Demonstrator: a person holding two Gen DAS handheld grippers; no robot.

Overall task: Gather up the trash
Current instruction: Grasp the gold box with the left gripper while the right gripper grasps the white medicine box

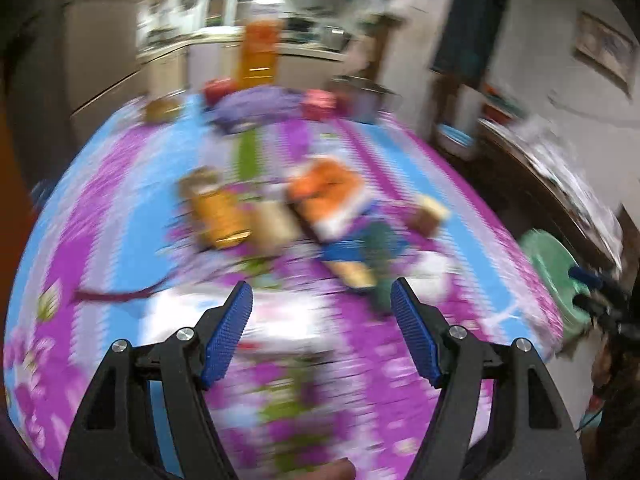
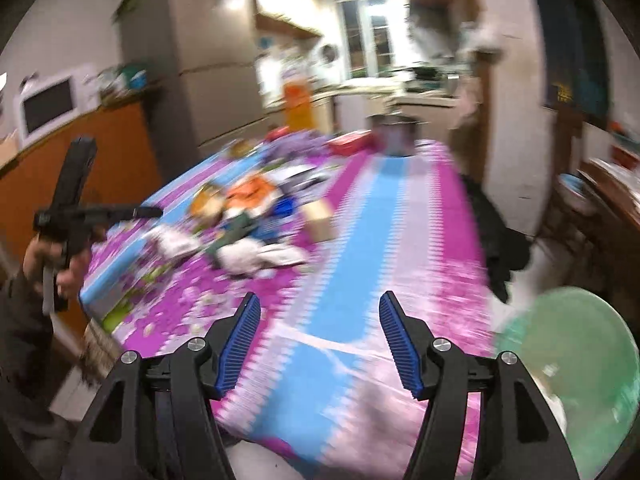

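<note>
Both claws are hovering wide open and empty above a table draped in a purple, blue and white flowered cloth (image 2: 360, 240), the left claw (image 1: 322, 292) pointing toward a heap of trash (image 1: 304, 216) lying mid-table: an orange wrapper (image 1: 328, 184), a yellow packet (image 1: 216, 216), a blue scrap and some white crumpled paper (image 2: 256, 256), all smeared by motion blur. The right claw (image 2: 320, 304) is hanging over bare cloth near the table's edge, with a pale green bin (image 2: 580, 364) sitting just beside it, low on its right. Seen from the right wrist, the left hand (image 2: 60, 256) is gripping its tool at the table's near-left corner, apart from the pile. Judging by the layout, the step in hand is the reach for a first piece; doing it well likely means slowing until the view steadies, picking a loose outer item such as the white paper, closing on it alone, and keeping the thin cloth out of the fingers. Items at the far end look like household goods, not trash.
</note>
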